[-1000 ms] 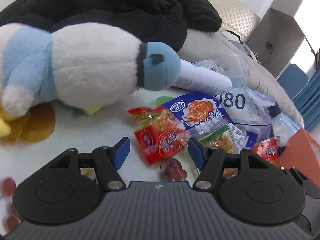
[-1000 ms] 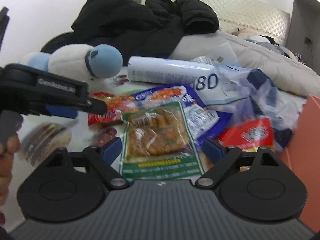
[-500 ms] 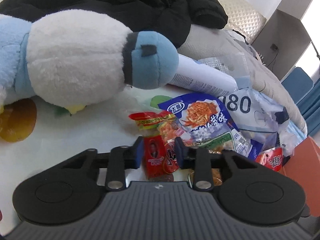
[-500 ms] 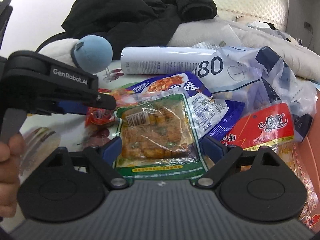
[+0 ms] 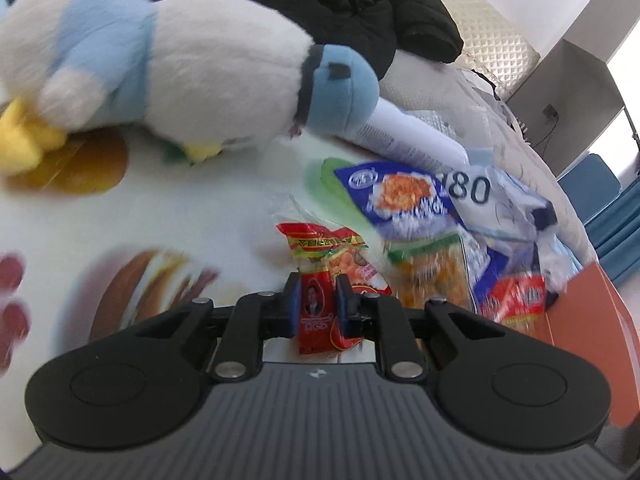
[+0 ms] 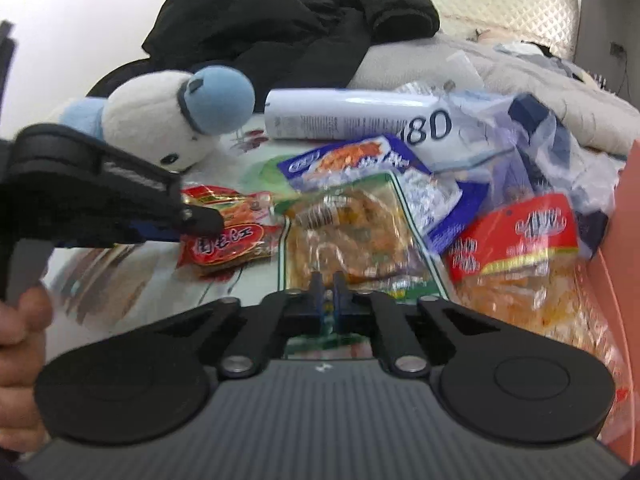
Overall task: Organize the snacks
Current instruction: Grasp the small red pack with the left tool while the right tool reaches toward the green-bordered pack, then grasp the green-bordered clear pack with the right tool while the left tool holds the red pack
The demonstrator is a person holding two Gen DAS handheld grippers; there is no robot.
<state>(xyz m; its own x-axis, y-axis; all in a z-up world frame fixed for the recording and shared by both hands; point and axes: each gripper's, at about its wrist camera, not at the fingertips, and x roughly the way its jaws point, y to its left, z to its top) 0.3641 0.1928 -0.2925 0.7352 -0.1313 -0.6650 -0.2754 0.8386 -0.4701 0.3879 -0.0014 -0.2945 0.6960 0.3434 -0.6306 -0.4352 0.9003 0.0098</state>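
Printed with food pictures, the white surface point(image 5: 208, 216) carries a heap of snacks in front of a black jacket point(image 5: 320, 4) and a plush penguin point(image 5: 192, 68). From the left wrist, the left tongs point(image 5: 318, 302) are clamped on the near end of a small red snack packet point(image 5: 320, 312), which lies just beside the green-edged packet point(image 5: 432, 276); a blue packet point(image 5: 404, 196) lies beyond it, toward the penguin, with a white tube point(image 5: 412, 136) behind. From the right wrist, the right tongs point(image 6: 327, 300) are pinched on the near edge of the green-edged packet point(image 6: 352, 240). Left of that packet the left tongs point(image 6: 200, 222) grip the small red snack packet point(image 6: 228, 244); right of it lies a larger red packet point(image 6: 520, 236), next to an orange box point(image 6: 628, 280).
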